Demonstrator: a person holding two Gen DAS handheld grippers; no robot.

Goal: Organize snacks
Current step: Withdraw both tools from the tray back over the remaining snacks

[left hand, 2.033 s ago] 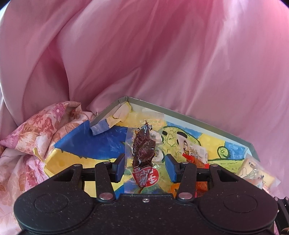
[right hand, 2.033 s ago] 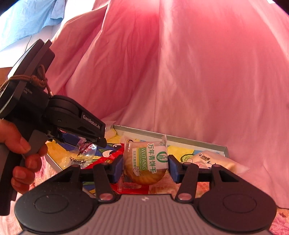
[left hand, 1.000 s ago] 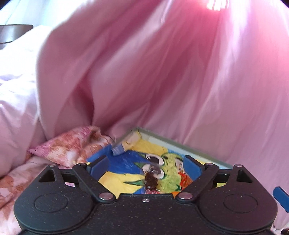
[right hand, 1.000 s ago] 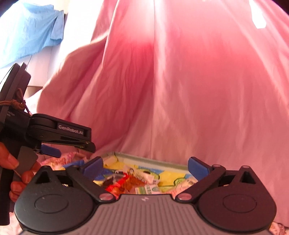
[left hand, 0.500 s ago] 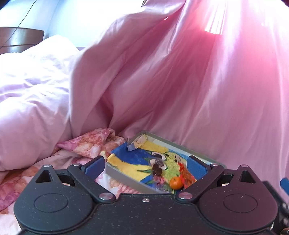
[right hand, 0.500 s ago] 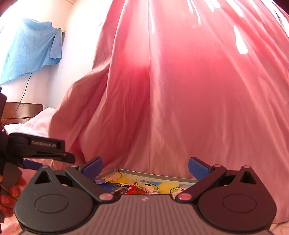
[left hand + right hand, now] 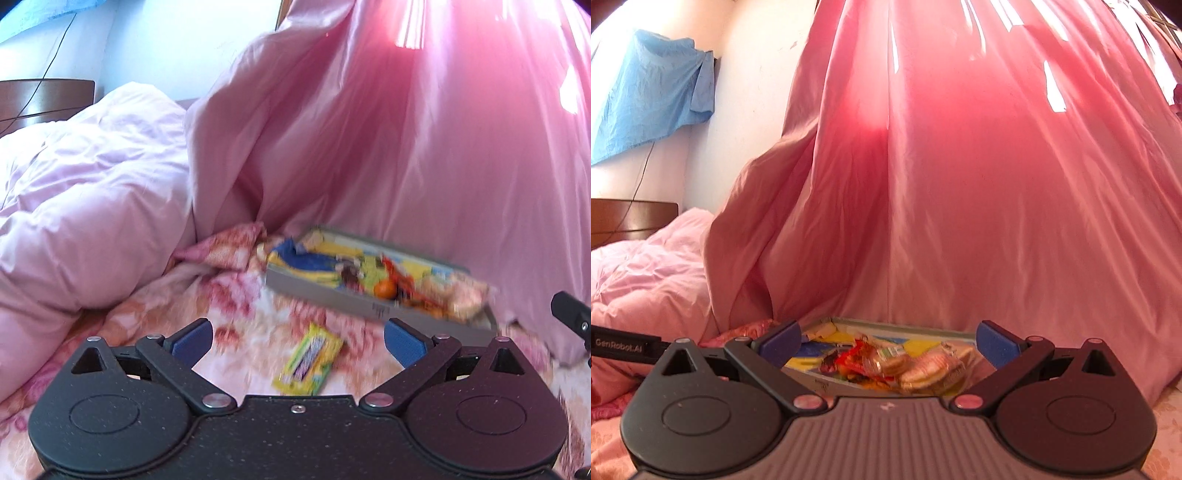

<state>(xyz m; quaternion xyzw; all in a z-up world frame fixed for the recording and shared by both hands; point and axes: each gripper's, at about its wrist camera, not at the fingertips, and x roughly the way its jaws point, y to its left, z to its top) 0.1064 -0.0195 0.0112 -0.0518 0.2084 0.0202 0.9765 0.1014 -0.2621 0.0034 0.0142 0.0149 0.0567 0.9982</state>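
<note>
A shallow grey box with a colourful cartoon lining lies on the flowered bedsheet. It holds a dark snack in clear wrap, a small orange, red wrappers and wrapped biscuits. A yellow-green snack packet lies loose on the sheet in front of the box. My left gripper hovers just above and behind that packet, its jaws wide and still opening, nothing between them. My right gripper is open and empty, with the box and its biscuits beyond the fingertips.
A pink curtain hangs right behind the box. A bunched pale pink quilt fills the left. A wooden headboard and a blue cloth are at the far left wall. The left tool's arm shows at the right view's left edge.
Both grippers have drawn back from the box, which now looks smaller and farther off. The yellow-green packet on the sheet has come into the left view. The dark snack stays in the box.
</note>
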